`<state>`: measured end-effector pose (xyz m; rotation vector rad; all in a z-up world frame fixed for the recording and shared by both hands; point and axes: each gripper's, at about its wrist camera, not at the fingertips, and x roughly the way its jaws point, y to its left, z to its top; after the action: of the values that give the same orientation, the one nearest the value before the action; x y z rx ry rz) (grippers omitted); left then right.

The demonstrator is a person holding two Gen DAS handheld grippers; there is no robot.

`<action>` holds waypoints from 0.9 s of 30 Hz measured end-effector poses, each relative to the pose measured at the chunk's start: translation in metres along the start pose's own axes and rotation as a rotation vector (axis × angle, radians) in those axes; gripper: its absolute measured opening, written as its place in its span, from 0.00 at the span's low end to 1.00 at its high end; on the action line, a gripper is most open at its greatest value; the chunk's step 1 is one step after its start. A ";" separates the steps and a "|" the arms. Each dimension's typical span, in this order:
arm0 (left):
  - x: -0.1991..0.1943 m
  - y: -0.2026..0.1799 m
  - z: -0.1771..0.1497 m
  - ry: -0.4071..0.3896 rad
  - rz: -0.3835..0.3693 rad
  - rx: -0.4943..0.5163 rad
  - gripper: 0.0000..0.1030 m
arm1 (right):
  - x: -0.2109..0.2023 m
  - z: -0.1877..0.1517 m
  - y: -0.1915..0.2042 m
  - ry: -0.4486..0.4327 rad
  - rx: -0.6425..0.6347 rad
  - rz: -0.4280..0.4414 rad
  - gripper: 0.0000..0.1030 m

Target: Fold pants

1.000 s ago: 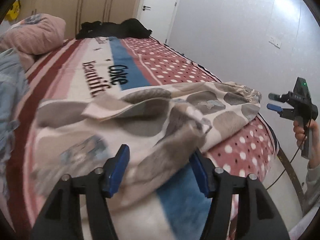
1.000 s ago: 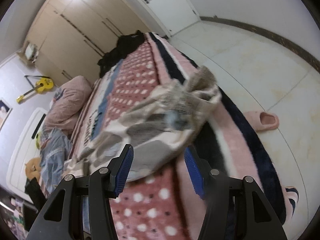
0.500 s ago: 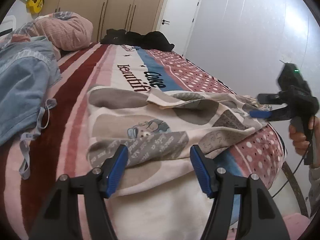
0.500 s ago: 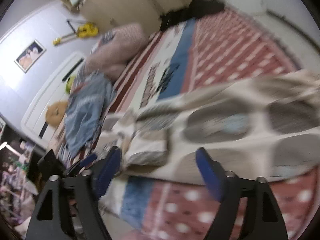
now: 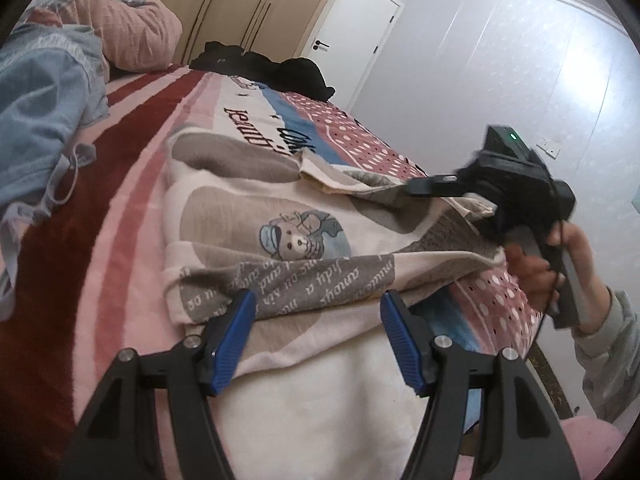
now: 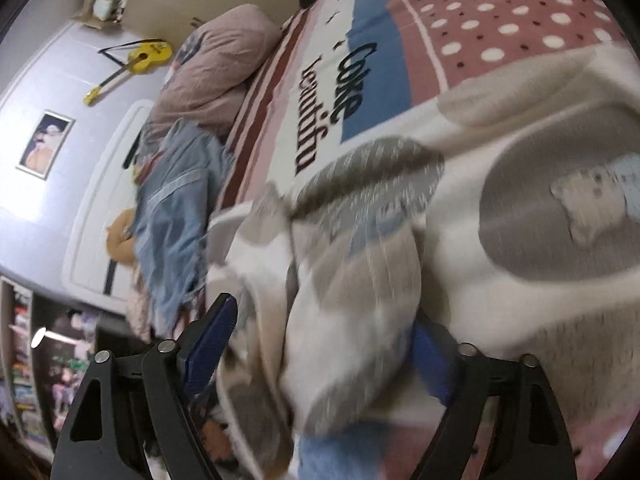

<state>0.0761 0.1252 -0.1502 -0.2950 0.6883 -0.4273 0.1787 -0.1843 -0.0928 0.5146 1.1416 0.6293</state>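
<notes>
The pants (image 5: 280, 216) are cream with grey blobs and a bear print, and lie spread across the foot of the bed. My left gripper (image 5: 318, 338) is open at their near hem, its blue pads either side of the grey lettered band without pressing on it. In the left wrist view a hand (image 5: 536, 268) holds the right gripper over the pants' right end, one of its fingers (image 5: 430, 184) lying on the cloth. In the right wrist view my right gripper (image 6: 322, 354) has a bunched fold of the pants (image 6: 520, 208) between its closing jaws. Cloth hides part of the right pad.
The pants rest on a striped and dotted blanket (image 5: 132, 184) covering the bed. A blue denim garment (image 5: 40, 100) and a pink pillow (image 5: 132, 36) lie at the left. Black clothes (image 5: 272, 68) sit at the far end, near a white door (image 5: 352, 40).
The cloth has settled flat, and the left gripper has come lower to its near hem. The right gripper swung from beyond the bed's edge onto the pants' end, where a fold now lies between its jaws.
</notes>
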 end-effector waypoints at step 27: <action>-0.034 -0.010 0.004 -0.099 -0.046 -0.041 0.67 | -0.063 0.008 -0.023 -0.179 -0.150 -0.241 0.33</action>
<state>0.0530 0.1332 -0.1248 -0.3693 0.5947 -0.4397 0.1732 -0.2445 -0.0630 0.2931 0.9610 0.4463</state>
